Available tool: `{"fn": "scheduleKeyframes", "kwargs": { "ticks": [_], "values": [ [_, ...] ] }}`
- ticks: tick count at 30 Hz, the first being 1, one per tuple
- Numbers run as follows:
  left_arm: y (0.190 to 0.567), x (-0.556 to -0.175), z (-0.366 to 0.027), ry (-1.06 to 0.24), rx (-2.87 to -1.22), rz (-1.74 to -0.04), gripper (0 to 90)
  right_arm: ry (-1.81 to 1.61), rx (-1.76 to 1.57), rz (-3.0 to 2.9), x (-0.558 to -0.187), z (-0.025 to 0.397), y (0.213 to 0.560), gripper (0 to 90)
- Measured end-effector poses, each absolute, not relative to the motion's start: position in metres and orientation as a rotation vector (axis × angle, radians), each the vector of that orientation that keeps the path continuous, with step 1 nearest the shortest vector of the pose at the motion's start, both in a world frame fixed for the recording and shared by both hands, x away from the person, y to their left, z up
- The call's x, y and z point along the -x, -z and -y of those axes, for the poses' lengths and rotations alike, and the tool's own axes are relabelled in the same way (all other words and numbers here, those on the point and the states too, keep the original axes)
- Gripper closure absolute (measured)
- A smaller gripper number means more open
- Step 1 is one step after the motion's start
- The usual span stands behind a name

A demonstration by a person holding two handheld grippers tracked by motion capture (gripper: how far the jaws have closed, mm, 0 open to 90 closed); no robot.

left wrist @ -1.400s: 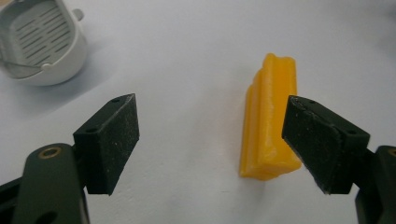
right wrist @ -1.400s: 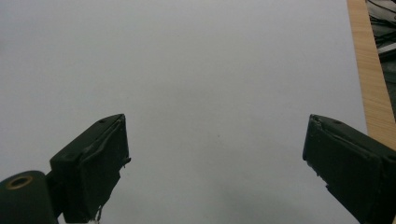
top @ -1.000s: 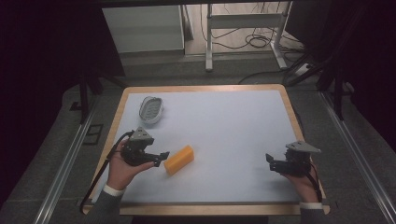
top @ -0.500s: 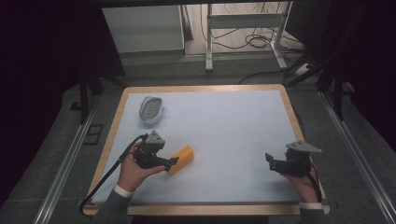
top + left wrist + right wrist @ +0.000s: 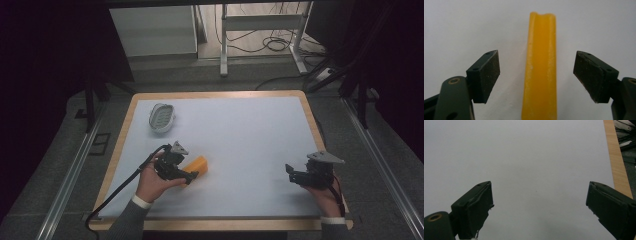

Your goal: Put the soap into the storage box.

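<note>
Centrally, grooved waxy yellow bar (image 5: 540, 67)

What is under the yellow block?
The yellow block lies flat on the white table. Bare white surface shows along both its sides, between the open left tongs. The patch right beneath it is covered, so I can't see that.

Yellow bar (image 5: 540, 67) near end cut off by bottom edge.
</note>
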State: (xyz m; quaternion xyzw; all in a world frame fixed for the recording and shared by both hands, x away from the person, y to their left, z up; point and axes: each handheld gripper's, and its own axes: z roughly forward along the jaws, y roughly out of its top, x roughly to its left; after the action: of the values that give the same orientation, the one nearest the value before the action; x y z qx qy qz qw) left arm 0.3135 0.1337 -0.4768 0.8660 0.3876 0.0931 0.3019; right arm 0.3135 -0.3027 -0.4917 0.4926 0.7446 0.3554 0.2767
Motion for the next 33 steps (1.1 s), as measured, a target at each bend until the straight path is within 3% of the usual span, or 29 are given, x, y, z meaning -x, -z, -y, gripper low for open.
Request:
{"fn": "scheduleKeyframes", "kwargs": {
  "ticks": [12, 19, 30, 33],
  "values": [
    [0.493, -0.321, -0.124, -0.215, -2.337, -1.046, 29.8, -0.942, -1.334, -2.001, -0.315, 0.304, 0.494, 7.3],
    [0.499, -0.323, -0.119, -0.226, -2.336, -1.065, 40.5, -0.930, -1.343, -1.999, -0.315, 0.305, 0.495, 7.3],
    [0.505, -0.323, -0.115, -0.226, -2.354, -1.065, 48.7, -0.927, -1.351, -1.995, -0.315, 0.305, 0.496, 7.3],
    [0.507, -0.323, -0.114, -0.220, -2.355, -1.053, 58.0, -0.918, -1.359, -1.995, -0.316, 0.306, 0.497, 7.3]
  ]
}}
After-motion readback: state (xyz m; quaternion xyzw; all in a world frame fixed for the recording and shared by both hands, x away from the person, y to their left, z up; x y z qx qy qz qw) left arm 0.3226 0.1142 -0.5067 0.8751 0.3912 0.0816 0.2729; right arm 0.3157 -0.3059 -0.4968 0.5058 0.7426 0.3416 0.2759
